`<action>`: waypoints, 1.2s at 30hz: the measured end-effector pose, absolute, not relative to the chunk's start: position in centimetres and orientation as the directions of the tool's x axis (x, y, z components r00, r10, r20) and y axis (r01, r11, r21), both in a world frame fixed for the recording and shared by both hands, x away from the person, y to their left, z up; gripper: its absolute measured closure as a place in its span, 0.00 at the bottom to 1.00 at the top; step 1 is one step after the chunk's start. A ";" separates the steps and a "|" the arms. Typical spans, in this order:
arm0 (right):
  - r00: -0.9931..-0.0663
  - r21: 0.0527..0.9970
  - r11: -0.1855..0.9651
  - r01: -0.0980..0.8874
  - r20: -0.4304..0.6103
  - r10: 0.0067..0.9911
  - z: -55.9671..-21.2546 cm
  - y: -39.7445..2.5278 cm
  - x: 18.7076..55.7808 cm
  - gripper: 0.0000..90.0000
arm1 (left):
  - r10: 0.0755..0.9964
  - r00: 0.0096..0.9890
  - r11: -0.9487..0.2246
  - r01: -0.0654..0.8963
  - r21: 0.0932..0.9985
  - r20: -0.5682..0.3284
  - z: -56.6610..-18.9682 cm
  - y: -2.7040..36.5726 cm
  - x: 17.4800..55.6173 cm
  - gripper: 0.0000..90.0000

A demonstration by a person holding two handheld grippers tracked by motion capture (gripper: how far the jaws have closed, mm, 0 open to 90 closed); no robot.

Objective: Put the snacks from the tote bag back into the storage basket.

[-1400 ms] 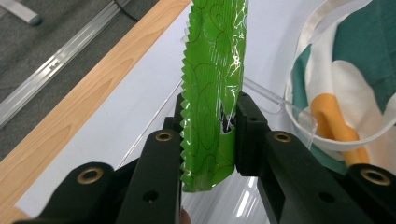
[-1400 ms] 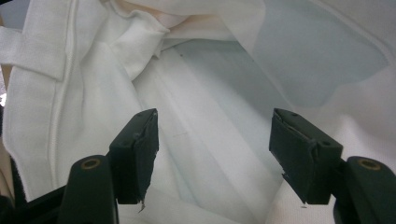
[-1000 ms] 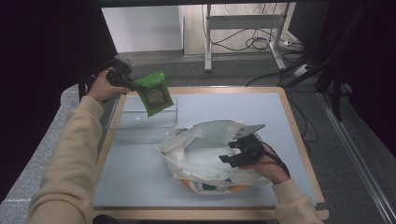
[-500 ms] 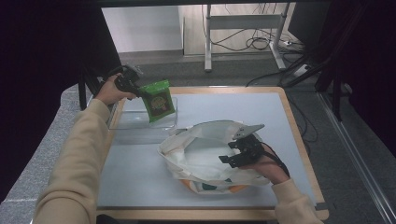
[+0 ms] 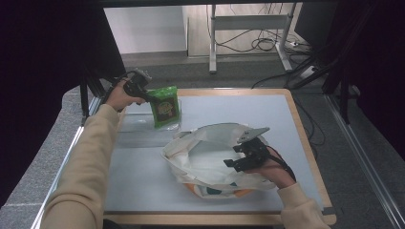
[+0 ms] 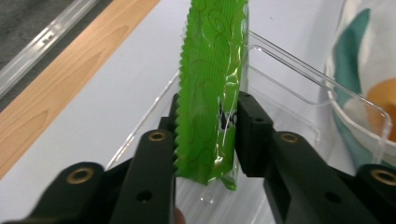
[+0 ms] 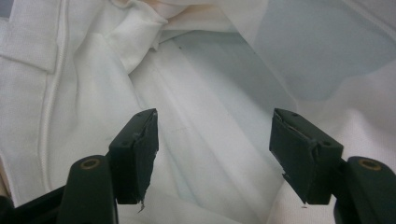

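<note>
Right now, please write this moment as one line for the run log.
left gripper: shut on green snack packet, above clear plastic tray | right gripper: open, inside white tote bag

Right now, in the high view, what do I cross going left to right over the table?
Left gripper → green snack packet it grips, hanging above the clear plastic tray → white tote bag → right gripper, open over the bag.
</note>
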State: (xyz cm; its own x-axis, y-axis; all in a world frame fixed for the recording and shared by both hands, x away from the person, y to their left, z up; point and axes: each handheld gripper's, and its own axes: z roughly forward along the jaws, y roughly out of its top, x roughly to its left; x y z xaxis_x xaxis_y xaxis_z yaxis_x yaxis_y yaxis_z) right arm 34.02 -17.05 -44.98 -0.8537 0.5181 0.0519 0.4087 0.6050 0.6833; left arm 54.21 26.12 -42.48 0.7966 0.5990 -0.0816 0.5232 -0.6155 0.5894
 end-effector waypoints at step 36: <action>-0.855 0.672 0.617 0.410 0.048 0.516 -45.2 -16.8 34.0 0.36 | 0.664 0.747 -0.498 0.424 0.757 0.019 -38.4 26.9 52.1 0.57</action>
State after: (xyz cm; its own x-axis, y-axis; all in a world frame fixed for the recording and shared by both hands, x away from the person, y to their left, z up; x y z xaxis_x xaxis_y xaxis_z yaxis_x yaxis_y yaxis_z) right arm 34.03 -16.84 -45.21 -0.8552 0.5161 0.0480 0.4098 0.6166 0.6723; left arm 52.14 26.86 -38.40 0.7472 0.6643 0.0190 0.4235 -0.4979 0.7568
